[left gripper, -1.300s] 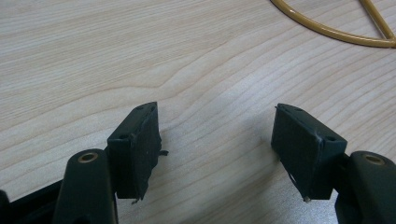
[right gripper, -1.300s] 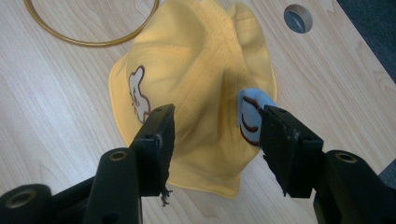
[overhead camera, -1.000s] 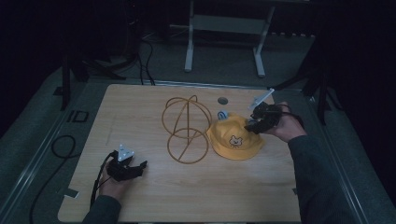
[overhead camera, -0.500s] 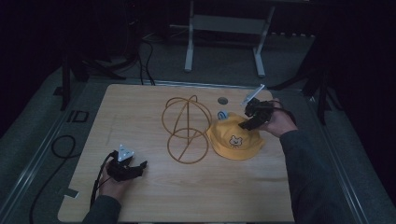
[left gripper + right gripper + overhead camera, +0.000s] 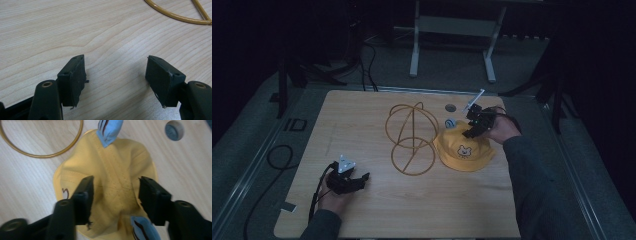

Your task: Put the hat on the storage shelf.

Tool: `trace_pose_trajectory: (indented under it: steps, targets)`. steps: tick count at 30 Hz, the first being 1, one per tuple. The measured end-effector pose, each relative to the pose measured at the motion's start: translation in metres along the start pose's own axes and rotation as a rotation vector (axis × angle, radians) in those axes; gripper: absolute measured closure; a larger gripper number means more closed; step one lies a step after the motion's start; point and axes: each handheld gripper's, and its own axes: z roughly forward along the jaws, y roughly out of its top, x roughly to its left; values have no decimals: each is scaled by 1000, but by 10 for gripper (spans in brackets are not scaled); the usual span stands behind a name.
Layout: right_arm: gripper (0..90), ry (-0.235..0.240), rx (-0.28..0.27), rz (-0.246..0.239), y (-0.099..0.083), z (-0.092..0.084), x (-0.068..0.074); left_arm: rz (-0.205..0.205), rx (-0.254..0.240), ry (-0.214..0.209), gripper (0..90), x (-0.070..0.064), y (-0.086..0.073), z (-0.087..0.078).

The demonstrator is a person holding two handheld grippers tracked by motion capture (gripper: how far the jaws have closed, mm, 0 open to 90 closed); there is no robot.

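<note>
right gripper [image 5: 113,195] fingers [image 5: 83,200] have just been closing, half open, set either side of the yellow hat [image 5: 110,185] crown; firm pad contact cannot be told. hat is laid flat on the worktop [image 5: 362,115], just beside the gold wire stand [image 5: 412,137]. left gripper [image 5: 116,82] fingers are spread wide, nothing between them, over bare wood.

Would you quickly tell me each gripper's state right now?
Left gripper: open, empty.
Right gripper: open, jaws just been closing around the yellow hat.
</note>
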Motion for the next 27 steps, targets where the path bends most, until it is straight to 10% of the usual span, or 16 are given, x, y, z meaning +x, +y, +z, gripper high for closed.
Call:
trace_pose_trajectory:
  steps: [7,27]
  targets:
    - [705,21,50,-6,6,6,0,1,0,0,324,0,0,0]
    - [746,33,56,-64,7,-18,4,0,0,0,324,0,0,0]
